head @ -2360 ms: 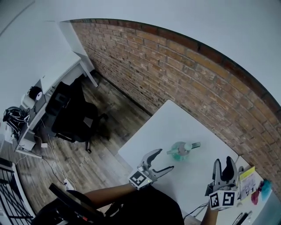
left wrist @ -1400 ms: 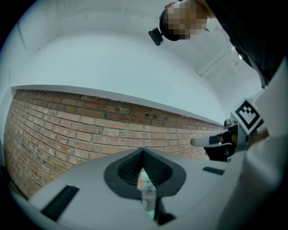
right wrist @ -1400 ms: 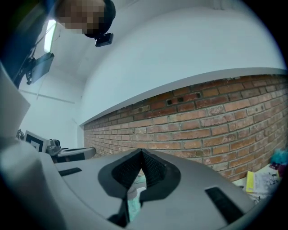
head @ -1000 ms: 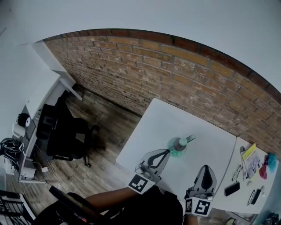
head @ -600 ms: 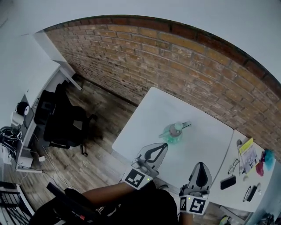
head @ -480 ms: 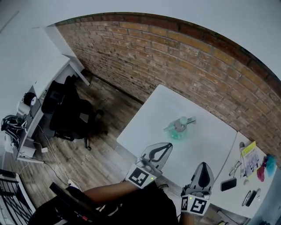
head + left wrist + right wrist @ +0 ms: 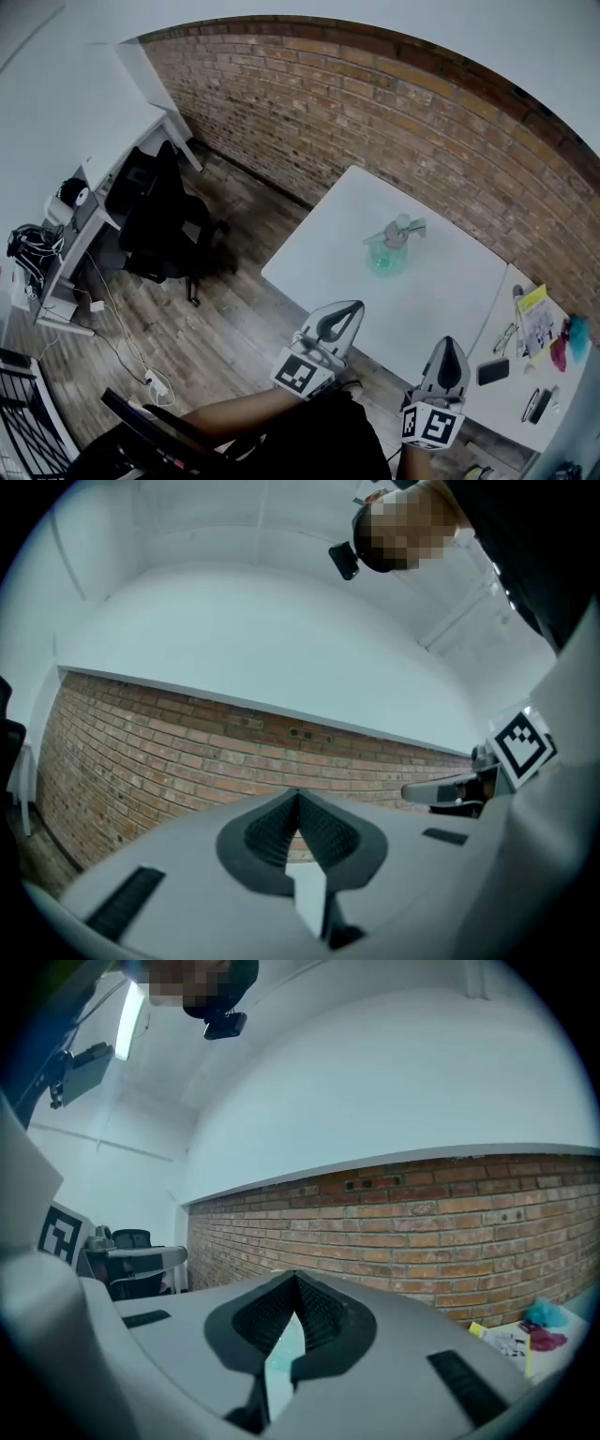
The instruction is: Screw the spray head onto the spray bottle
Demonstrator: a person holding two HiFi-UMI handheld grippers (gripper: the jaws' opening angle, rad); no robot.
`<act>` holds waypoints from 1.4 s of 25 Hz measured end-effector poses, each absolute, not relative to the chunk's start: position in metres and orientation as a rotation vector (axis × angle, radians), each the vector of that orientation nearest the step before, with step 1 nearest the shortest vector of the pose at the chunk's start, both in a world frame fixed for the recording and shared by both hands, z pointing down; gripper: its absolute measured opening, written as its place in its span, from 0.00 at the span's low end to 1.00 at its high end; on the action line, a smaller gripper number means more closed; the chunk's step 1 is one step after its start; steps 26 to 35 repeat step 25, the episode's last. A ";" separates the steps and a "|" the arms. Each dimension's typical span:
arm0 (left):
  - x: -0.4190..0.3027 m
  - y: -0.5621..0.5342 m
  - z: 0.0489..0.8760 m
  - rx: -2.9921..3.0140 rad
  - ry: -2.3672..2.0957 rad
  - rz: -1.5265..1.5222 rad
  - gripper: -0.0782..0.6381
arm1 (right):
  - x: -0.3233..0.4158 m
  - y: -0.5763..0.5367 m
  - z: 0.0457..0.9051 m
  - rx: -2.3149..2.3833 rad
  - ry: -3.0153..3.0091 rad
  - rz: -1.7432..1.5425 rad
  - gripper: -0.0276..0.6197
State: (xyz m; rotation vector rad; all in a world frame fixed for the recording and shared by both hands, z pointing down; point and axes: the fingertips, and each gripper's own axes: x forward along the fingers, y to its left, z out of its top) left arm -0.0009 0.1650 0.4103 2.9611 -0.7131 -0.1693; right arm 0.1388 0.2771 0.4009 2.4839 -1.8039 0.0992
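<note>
Only the head view shows the translucent green spray bottle (image 7: 387, 253) on the white table (image 7: 450, 291). The left gripper (image 7: 351, 308) and right gripper (image 7: 450, 344) are clenched and empty.

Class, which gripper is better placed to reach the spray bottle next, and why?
Left, probably. In the head view the left gripper sits nearer the spray bottle than the right gripper; both are shut, empty.

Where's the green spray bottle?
In the head view, the spray bottle sits near the middle of the white table, beyond the left gripper and the right gripper.
</note>
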 end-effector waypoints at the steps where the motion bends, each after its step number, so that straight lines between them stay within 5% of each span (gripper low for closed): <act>1: -0.003 0.166 0.409 2.970 -0.704 -0.178 0.11 | 0.134 0.278 0.400 2.488 -1.796 0.092 0.05; 35: 0.005 0.156 0.396 2.984 -0.568 -0.178 0.11 | 0.113 0.269 0.387 2.574 -1.745 0.042 0.05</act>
